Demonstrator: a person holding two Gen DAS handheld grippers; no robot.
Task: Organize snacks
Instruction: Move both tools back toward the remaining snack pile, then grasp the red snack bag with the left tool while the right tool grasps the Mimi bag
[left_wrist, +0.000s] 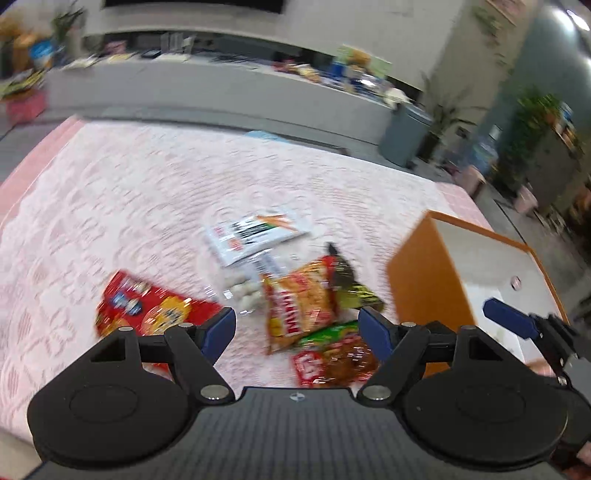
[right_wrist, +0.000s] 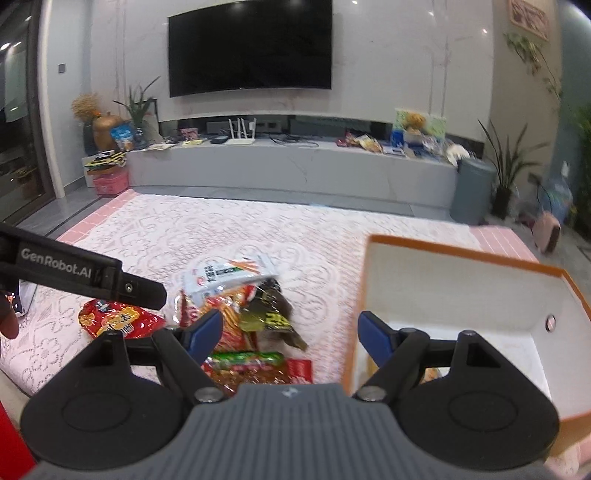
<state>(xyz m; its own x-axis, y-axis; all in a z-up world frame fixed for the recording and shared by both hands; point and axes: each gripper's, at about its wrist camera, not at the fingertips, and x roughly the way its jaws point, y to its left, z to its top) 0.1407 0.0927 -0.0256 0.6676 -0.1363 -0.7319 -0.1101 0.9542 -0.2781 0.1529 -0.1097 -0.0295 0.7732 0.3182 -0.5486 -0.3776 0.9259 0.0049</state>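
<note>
A heap of snack packets lies on the pink lace rug (left_wrist: 129, 192). It holds a red packet (left_wrist: 147, 310), a white packet (left_wrist: 258, 232), an orange packet (left_wrist: 299, 306), a dark packet (left_wrist: 347, 284) and a green-and-red packet (left_wrist: 332, 354). My left gripper (left_wrist: 297, 328) hovers open over the heap with nothing between its pads. An open orange box (left_wrist: 424, 288) with a white inside stands to the right. My right gripper (right_wrist: 290, 330) is open and empty, between the heap (right_wrist: 251, 314) and the box (right_wrist: 461, 280). The left gripper's finger (right_wrist: 144, 291) reaches in over the red packet (right_wrist: 114, 321).
A low grey cabinet (right_wrist: 295, 170) cluttered with items runs along the far wall under a television (right_wrist: 251, 48). A grey bin (right_wrist: 471, 188), potted plants (right_wrist: 506, 166) and a pink stool (right_wrist: 546, 229) stand at the right. Grey floor borders the rug.
</note>
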